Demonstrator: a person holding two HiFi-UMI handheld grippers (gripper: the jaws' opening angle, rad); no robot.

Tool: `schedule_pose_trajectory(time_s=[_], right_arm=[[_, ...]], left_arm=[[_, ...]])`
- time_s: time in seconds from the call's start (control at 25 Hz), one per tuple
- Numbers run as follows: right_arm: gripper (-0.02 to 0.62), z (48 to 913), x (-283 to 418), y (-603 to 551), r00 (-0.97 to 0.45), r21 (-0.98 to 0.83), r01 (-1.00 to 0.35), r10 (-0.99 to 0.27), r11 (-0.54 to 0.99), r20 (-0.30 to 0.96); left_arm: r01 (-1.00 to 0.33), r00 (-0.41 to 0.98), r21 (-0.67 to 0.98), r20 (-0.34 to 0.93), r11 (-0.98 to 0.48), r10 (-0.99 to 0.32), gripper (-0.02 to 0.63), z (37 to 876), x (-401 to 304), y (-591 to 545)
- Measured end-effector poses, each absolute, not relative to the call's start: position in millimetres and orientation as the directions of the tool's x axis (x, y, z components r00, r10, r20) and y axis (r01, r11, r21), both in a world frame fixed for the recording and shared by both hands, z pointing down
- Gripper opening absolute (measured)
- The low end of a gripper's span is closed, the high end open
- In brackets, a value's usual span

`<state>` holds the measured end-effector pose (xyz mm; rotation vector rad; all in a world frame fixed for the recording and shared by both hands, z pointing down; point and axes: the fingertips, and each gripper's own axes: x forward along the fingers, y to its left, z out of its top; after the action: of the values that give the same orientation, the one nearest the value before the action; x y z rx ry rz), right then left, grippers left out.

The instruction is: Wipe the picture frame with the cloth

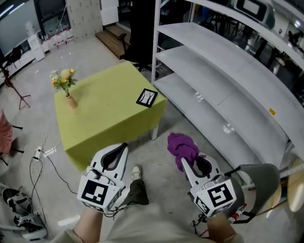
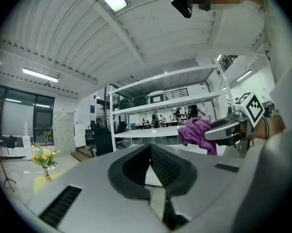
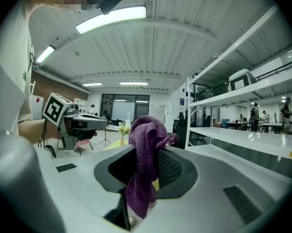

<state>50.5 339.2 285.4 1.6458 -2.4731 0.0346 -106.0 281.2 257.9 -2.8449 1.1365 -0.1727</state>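
Observation:
A small black-and-white picture frame (image 1: 146, 97) lies flat near the right corner of the green table (image 1: 106, 123). My right gripper (image 1: 188, 161) is shut on a purple cloth (image 1: 182, 145), which bunches above the jaws and hangs down between them (image 3: 145, 149). It is held over the floor, short of the table's front corner. My left gripper (image 1: 123, 147) is beside it at the left, its jaws shut with nothing in them (image 2: 149, 147). In the left gripper view the cloth (image 2: 197, 132) shows at the right.
A vase of yellow flowers (image 1: 66, 87) stands on the table's left side. A white shelving unit (image 1: 217, 80) runs along the right. Cables (image 1: 40, 161) and a pink chair (image 1: 0, 133) are at the left, and a grey round seat (image 1: 265, 181) at the right.

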Motion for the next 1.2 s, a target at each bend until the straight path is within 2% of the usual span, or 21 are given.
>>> schedule_pose_trajectory(time_s=[0.68, 1.2], right_arm=[[0.106, 303, 35, 76, -0.359, 0.009, -0.925, -0.884, 0.379, 0.299], [0.106, 322, 59, -64, -0.315, -0.024, -0.944, -0.878, 0.329, 0.36]], left_arm=[[-0.607, 0.761, -0.073, 0.235, -0.792, -0.605, 0.008, 301, -98, 14], [-0.561, 0.778, -0.042, 0.313, -0.826, -0.545, 0.008, 333, -70, -116]])
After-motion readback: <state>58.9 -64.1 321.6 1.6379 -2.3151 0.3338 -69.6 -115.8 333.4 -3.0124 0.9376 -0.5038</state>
